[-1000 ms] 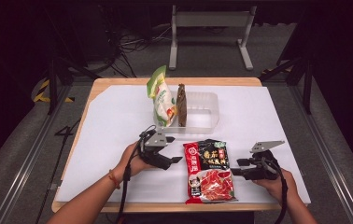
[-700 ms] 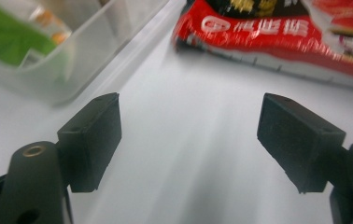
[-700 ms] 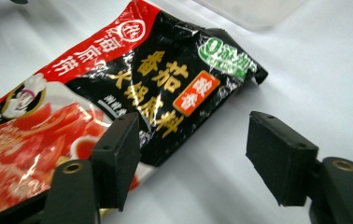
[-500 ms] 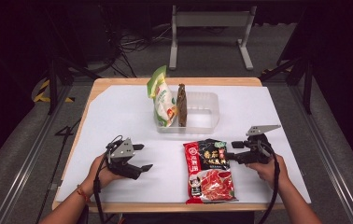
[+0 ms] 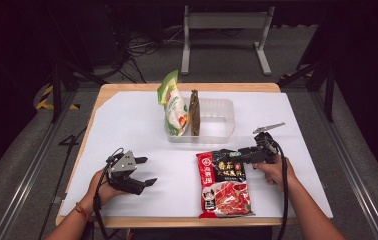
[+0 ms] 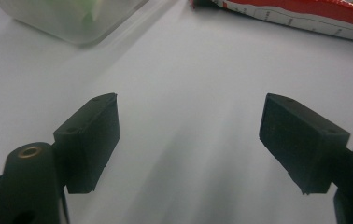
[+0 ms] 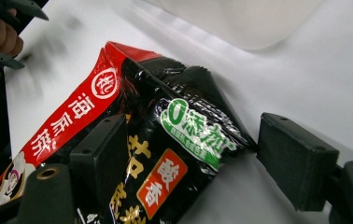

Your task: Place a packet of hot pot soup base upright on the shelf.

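- Red-and-black hotpot packet (image 5: 225, 184) lies flat on white sheet (image 5: 127, 125), near front edge of table, right of centre.
- Left gripper (image 5: 144, 172) at front left, well apart from the packet, low over bare sheet; jaws wide open, nothing between them. Left gripper view: both pads (image 6: 93, 140) over plain white sheet, packet edge (image 6: 305, 14) far off at top right.
- Right gripper (image 5: 229, 154) at the packet's top right corner, pointing left across it; jaws have just been opening, now wide. Right gripper view: packet's black top corner (image 7: 184, 130) lies between the jaws, left pad (image 7: 102, 154) over the packet, right pad over bare sheet, not clamped on it.
- Clear plastic tub (image 5: 217, 122) behind packet, centre of table, just beyond its top edge.
- In tub's left end: green-and-white bag (image 5: 174, 107) standing, leaning left; dark brown packet (image 5: 195, 112) upright just beside it.
- Wooden table (image 5: 104, 92) edge shows around sheet.
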`<state>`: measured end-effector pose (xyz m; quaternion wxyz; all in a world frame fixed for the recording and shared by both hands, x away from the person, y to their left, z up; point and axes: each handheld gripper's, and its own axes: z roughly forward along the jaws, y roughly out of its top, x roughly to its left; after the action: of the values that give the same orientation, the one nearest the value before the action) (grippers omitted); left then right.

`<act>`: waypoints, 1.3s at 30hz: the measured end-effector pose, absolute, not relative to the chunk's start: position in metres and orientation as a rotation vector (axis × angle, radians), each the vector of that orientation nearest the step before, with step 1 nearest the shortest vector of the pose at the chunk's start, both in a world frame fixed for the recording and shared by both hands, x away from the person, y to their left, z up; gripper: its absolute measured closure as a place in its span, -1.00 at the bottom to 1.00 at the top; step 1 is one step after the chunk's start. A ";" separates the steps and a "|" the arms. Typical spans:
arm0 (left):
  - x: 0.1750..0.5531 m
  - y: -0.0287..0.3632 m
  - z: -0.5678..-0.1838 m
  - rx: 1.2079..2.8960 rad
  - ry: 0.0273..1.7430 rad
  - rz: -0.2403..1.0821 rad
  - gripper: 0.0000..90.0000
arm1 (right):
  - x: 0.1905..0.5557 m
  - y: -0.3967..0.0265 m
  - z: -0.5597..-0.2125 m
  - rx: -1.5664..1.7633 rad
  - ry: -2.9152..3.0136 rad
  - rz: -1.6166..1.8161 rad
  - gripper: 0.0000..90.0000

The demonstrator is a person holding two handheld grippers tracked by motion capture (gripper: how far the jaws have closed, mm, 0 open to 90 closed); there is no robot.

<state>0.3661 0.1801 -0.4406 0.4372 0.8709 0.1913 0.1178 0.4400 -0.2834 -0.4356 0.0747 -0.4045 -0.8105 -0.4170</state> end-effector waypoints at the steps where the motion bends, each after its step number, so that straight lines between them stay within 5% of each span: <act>1: 0.366 0.180 -0.441 2.165 0.476 0.291 -0.53 | 0.442 -0.281 -0.438 -1.202 -2.435 -1.242 -0.44; 11: 0.365 0.177 -0.443 2.191 0.451 0.288 -0.53 | 0.453 -0.270 -0.442 -1.160 -2.382 -1.293 -0.38; 20: 0.366 0.175 -0.443 2.215 0.440 0.309 -0.51 | 0.452 -0.268 -0.442 -1.136 -2.415 -1.286 0.46; 30: 0.368 0.179 -0.443 2.198 0.452 0.319 -0.49 | 0.438 -0.272 -0.422 -0.994 -2.477 -1.420 0.88; 39: 0.368 0.187 -0.437 2.138 0.470 0.324 -0.44 | 0.411 -0.266 -0.386 -0.906 -2.565 -1.555 0.94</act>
<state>0.3680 0.1872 -0.4366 0.4478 0.8638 0.1900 0.1310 0.4109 -0.2662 -0.3857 0.0040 -0.2891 -0.8186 -0.4962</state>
